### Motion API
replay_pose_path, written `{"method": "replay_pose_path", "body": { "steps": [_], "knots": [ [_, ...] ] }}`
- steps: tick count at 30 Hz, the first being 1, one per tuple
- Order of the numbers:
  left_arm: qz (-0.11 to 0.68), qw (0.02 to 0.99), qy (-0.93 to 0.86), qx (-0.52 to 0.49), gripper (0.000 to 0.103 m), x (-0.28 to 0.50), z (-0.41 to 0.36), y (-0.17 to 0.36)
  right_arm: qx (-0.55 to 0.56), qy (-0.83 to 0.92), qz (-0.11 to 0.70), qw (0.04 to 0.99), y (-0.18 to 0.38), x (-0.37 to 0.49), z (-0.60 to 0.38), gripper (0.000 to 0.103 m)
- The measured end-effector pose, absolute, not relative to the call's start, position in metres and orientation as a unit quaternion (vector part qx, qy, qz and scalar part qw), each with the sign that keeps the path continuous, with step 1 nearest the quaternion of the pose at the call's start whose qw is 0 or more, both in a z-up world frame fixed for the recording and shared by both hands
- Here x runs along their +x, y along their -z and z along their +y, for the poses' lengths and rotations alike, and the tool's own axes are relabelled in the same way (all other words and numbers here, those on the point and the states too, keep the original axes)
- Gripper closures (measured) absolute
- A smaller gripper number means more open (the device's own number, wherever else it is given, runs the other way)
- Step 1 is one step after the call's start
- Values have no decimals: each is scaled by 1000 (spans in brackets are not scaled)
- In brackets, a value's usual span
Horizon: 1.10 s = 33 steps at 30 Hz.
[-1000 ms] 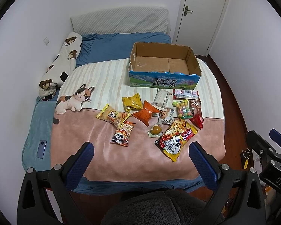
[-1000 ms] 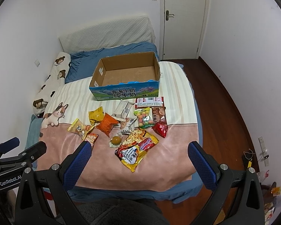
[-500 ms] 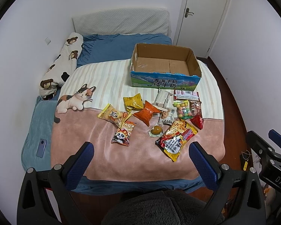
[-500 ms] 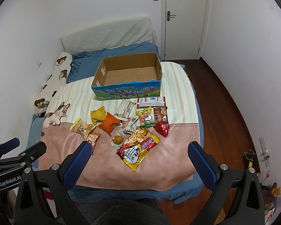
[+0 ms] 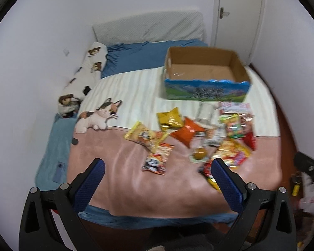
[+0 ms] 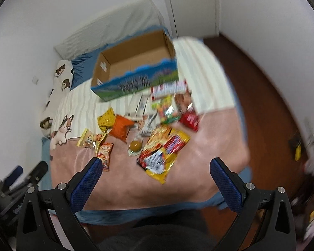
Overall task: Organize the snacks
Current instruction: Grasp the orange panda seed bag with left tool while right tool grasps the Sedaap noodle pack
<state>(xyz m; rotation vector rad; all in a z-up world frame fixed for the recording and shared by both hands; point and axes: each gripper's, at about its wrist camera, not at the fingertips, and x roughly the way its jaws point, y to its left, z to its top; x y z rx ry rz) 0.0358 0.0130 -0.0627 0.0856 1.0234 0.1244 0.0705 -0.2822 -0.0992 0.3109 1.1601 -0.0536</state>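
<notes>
Snack packets (image 5: 186, 133) lie scattered on the bed (image 5: 123, 179) ahead of both wide-apart, empty grippers, left gripper (image 5: 157, 174) and right gripper (image 6: 155, 172).

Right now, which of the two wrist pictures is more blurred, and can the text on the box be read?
Right wrist view: strong motion blur, tilted, the cardboard box smeared and its print unreadable. Left wrist view: milder blur, box print also unreadable, the snack packets soft. Both show fisheye bending at the edges; the open left gripper and right gripper stay sharp.
</notes>
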Motion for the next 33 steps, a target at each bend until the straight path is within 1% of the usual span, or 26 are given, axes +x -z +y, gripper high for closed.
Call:
{"method": "replay_pose_path", "body": {
  "steps": [5,10,16,21,25,27,28,30,33],
  "knots": [
    [500,855,-99,101,0,65,22,120,204,46,601,772,195,105,-288,0],
    [520,835,-128,122,0,91,48,170,231,74,652,718,295,143,-279,0],
    [562,807,-141,112,0,116,81,221,230,105,686,682,371,174,-259,0],
    [618,776,-103,76,0,133,93,262,217,131,707,660,406,187,-248,0],
    [657,749,-74,31,2,146,96,284,205,126,714,658,417,188,-245,1],
    [671,738,-73,-6,2,154,102,291,197,117,716,660,421,187,-244,7],
    [674,736,-69,-19,2,157,103,294,194,110,715,662,425,187,-248,7],
    [677,734,-54,-18,2,161,98,300,183,92,717,666,427,183,-251,10],
    [692,722,-21,-9,2,168,84,318,135,58,731,666,426,177,-247,11]
  ]
}}
